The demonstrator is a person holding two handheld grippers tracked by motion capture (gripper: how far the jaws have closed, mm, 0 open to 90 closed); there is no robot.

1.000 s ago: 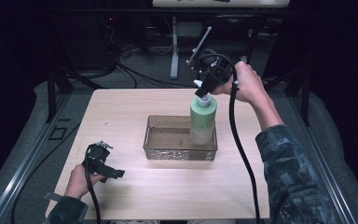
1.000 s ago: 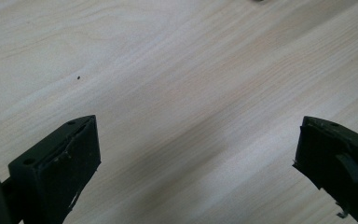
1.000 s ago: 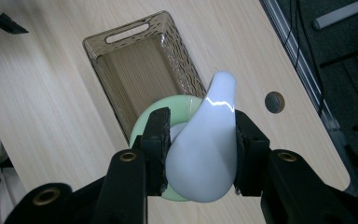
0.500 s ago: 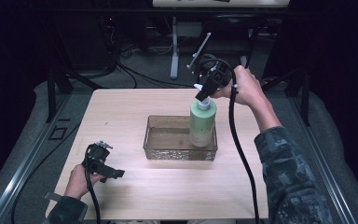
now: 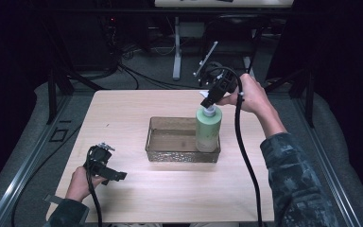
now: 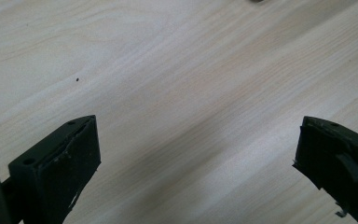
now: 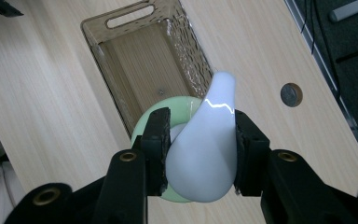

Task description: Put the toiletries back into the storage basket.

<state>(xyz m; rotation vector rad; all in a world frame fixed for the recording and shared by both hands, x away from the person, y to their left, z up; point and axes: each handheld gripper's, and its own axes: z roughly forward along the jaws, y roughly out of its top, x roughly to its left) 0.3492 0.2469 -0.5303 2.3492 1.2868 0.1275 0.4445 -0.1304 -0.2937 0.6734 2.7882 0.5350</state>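
One pale wood table [image 5: 137, 113], dark room; right tool [image 7: 199, 150] clamps bottle pump [image 7: 205, 149]; left tool [image 6: 191, 154] open.

No text, label or number is legible on anything here.

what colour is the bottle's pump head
White, on a pale green bottle; the pump head shows best in the right gripper view.

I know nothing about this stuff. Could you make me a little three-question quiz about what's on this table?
1. True or false: the right gripper has its jaws closed on the white pump head of the green bottle.
2. Where does the bottle stand? A) on bare table B) in the clear tray C) on the floor
3. What is between the left gripper jaws?

Key: 1 true. 2 B. 3 Nothing; they stand open over the table.
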